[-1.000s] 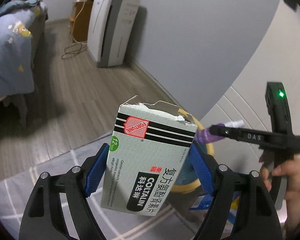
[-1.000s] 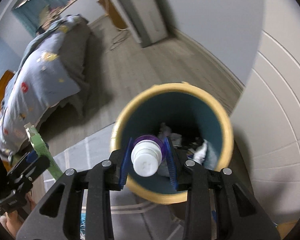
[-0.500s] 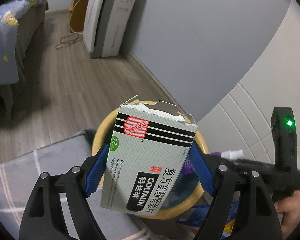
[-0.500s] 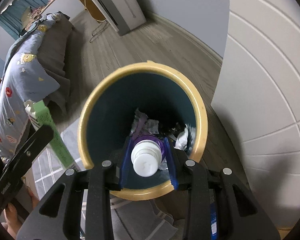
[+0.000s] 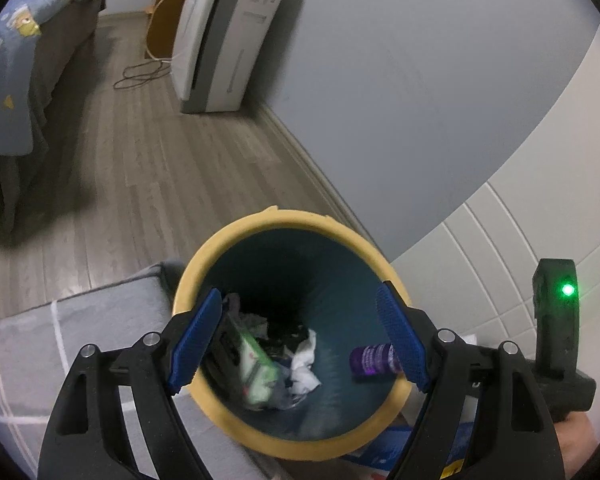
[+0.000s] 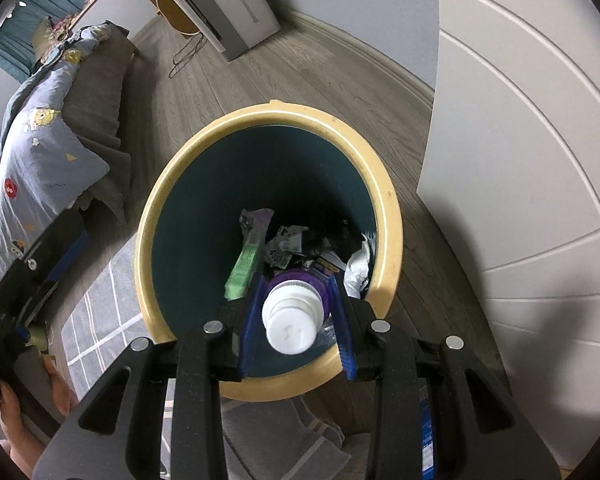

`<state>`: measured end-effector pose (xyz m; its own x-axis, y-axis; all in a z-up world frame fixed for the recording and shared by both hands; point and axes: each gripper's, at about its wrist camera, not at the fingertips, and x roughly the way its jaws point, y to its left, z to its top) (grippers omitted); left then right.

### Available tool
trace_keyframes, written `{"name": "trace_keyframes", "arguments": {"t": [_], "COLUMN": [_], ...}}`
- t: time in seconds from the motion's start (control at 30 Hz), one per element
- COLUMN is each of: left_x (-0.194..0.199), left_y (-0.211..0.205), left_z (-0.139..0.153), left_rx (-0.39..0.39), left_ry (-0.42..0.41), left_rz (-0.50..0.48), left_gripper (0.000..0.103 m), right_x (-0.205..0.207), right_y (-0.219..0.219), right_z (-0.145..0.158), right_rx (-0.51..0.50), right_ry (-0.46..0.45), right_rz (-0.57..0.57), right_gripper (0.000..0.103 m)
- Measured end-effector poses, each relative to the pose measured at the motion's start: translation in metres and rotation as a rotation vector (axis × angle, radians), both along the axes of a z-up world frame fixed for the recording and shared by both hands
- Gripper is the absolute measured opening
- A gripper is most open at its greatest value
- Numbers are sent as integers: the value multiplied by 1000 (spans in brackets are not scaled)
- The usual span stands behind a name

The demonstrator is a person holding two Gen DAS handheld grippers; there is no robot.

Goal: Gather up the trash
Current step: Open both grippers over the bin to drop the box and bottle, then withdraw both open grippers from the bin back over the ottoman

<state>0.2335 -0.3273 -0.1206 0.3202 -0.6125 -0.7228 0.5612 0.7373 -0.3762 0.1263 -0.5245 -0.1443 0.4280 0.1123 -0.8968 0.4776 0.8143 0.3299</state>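
Observation:
A round bin (image 5: pixel 284 216) with a yellow rim and dark teal inside stands on the floor below both grippers. My left gripper (image 5: pixel 298 294) hangs open over its mouth with nothing between the blue pads. The green and white medicine box (image 5: pixel 256 364) shows blurred inside the bin, among crumpled paper and wrappers. In the right wrist view the box (image 6: pixel 244 266) leans against the bin's inner left wall. My right gripper (image 6: pixel 296 280) is shut on a purple bottle (image 6: pixel 290 320) with a white cap, held over the near side of the bin (image 6: pixel 276 109). The bottle's purple body (image 5: pixel 374 360) pokes out inside the rim.
A grey checked rug (image 5: pixel 80 320) lies left of the bin. A white panelled cabinet (image 6: pixel 520 160) stands close on the right. Farther off are a bed with a blue cover (image 6: pixel 40 152) and a white appliance (image 5: pixel 228 36) by the wall. A blue pack (image 5: pixel 380 450) lies beside the bin's foot.
The medicine box has left my left gripper's jaws and dropped into the bin. Both grippers have come lower over the bin's mouth; the right one still holds the bottle.

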Motion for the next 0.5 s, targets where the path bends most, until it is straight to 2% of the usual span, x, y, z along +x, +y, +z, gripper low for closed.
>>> {"name": "trace_keyframes", "arguments": {"t": [0.13, 0.23, 0.3, 0.5], "left_x": [1, 4, 7, 2], "left_y": [14, 23, 30, 54], "left_z": [3, 4, 6, 16], "left_rx": [37, 65, 76, 128], "left_ry": [-31, -48, -57, -98], "left_rz": [20, 33, 48, 60], "left_gripper": [81, 83, 84, 85], "right_x": [4, 7, 10, 14], "right_y": [10, 15, 19, 32], "right_z": [7, 11, 14, 22], "right_rx": [-17, -29, -41, -108], "right_ry": [-26, -42, -48, -34], "right_rz": [29, 41, 45, 66], "right_gripper": [33, 38, 52, 68]}}
